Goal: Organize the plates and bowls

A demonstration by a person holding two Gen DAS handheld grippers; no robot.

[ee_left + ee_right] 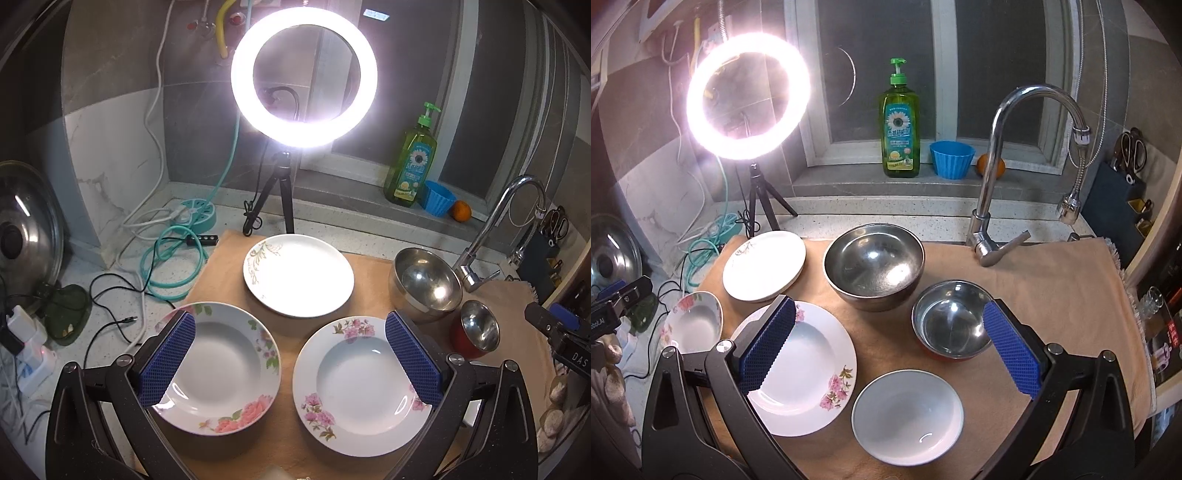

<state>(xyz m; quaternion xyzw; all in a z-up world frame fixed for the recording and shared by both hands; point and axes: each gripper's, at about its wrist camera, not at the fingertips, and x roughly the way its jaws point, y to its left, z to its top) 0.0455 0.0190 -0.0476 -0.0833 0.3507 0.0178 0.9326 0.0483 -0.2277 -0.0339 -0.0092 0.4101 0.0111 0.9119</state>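
Three plates lie on the tan cloth [229,266]. A rose-patterned deep plate [221,369] is at the left, a pink-flowered deep plate [354,380] beside it, and a flat white plate [299,275] behind them. A large steel bowl [873,266], a small red-sided steel bowl [951,323] and a white bowl [907,417] sit further right. My left gripper [290,356] is open above the two deep plates. My right gripper [890,349] is open above the cloth, between the pink-flowered plate [805,365] and the small steel bowl.
A lit ring light [303,77] on a tripod stands behind the cloth. A faucet [997,177] is at the back right. A green soap bottle [899,122], a blue cup [952,159] and an orange sit on the sill. Cables [170,258] and a pot lid [26,229] are at the left.
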